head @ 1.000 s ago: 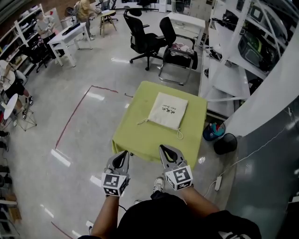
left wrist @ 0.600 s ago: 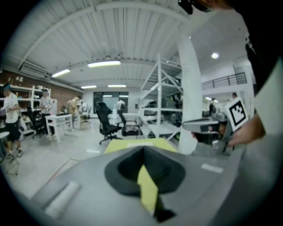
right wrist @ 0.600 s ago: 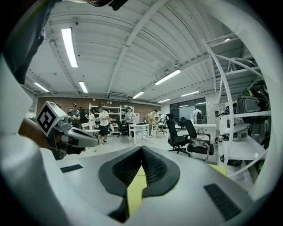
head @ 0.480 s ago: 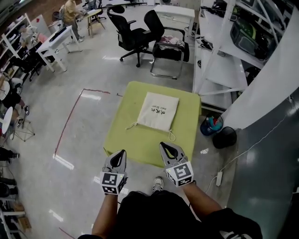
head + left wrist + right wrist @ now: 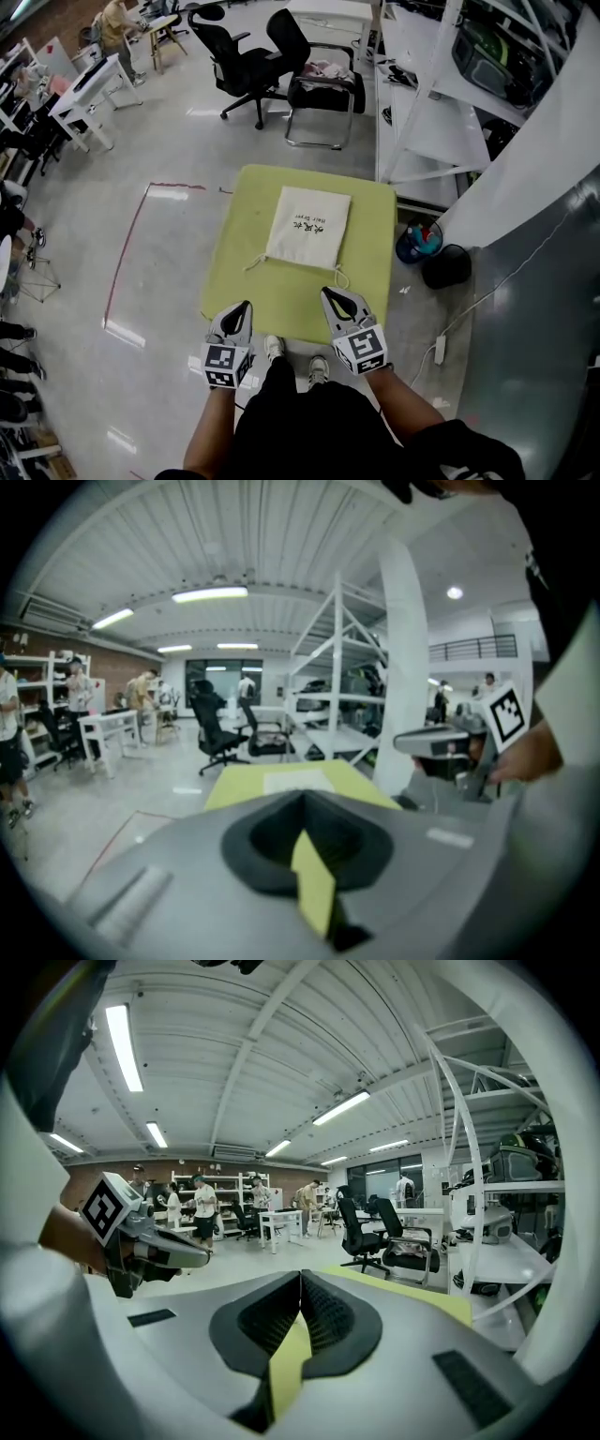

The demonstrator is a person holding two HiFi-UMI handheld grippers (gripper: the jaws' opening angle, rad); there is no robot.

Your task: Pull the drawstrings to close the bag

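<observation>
A cream drawstring bag point(image 5: 307, 227) with dark print lies flat on a yellow-green table point(image 5: 244, 281); the bag point(image 5: 298, 781) also shows in the left gripper view. One drawstring point(image 5: 254, 263) trails off its near left corner, the other drawstring point(image 5: 341, 277) off its near right corner. My left gripper point(image 5: 243, 307) hovers at the table's near edge, shut and empty. My right gripper point(image 5: 329, 295) is beside it, also shut and empty, its tip close to the right drawstring's loop. In each gripper view the jaws meet at the tips.
Two black office chairs point(image 5: 232, 62) and a metal-framed chair point(image 5: 322, 94) stand beyond the table. White shelving point(image 5: 441, 112) runs along the right. A blue bucket point(image 5: 413, 244) and black bin point(image 5: 445, 267) sit right of the table. My shoes point(image 5: 319, 367) are below its near edge.
The view has shifted so the table and bag sit more to the left and squarer to me. Both grippers stay shut in the same place in the head view.
</observation>
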